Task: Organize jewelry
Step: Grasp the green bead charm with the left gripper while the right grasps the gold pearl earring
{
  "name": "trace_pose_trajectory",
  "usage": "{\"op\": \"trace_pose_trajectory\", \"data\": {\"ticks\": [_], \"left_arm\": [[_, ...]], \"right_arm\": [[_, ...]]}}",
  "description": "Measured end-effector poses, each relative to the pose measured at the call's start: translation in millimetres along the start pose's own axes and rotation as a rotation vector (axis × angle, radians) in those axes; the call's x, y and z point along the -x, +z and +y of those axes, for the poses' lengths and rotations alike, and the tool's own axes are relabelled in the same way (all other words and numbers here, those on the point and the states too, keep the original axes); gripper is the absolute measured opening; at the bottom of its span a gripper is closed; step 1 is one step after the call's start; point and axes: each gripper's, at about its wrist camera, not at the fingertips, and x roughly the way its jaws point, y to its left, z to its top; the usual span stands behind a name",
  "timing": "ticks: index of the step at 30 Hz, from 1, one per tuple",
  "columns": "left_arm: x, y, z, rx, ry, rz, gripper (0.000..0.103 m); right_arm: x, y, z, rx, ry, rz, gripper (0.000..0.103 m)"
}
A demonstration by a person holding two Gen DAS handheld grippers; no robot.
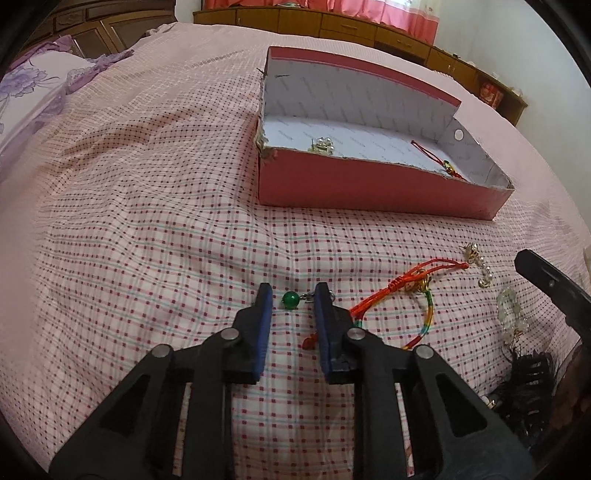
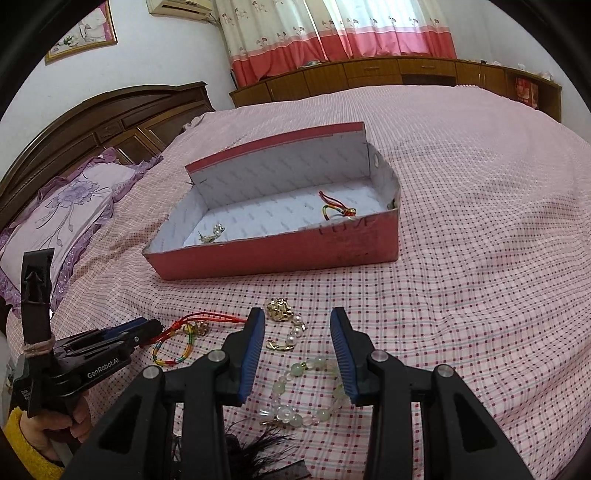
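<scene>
Jewelry lies on the checked bedspread (image 1: 147, 229) in front of the red box (image 1: 369, 192). The left gripper (image 1: 293, 299) has its jaws a little apart around a green bead (image 1: 290, 298), not squeezing yet. The bead is small, hard, round and slippery, so pinch its middle. The right gripper (image 2: 297, 347) is half open over a pale bead bracelet (image 2: 295, 410).

A pink checked cotton bedspread (image 2: 461, 258) fills most of both views, with a lilac flower-printed frilled pillow (image 2: 62, 218) and dark carved wooden headboard (image 2: 110, 118) at left, a low brown wooden cabinet (image 2: 369, 74) along the top, pink-and-white curtains (image 2: 332, 33) above it, and a framed picture (image 2: 85, 33) upper left.
</scene>
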Motion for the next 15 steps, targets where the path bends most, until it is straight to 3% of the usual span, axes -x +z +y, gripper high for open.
{"op": "trace_pose_trajectory", "data": {"ticks": [5, 15], "left_arm": [[-3, 0, -5, -0.019, -0.003, -0.001, 0.000], [14, 5, 3, 0.021, -0.029, -0.043, 0.000]], "right_arm": [[-3, -1, 1, 0.002, 0.006, 0.008, 0.040], [-15, 1, 7, 0.032, 0.013, 0.033, 0.040]]}}
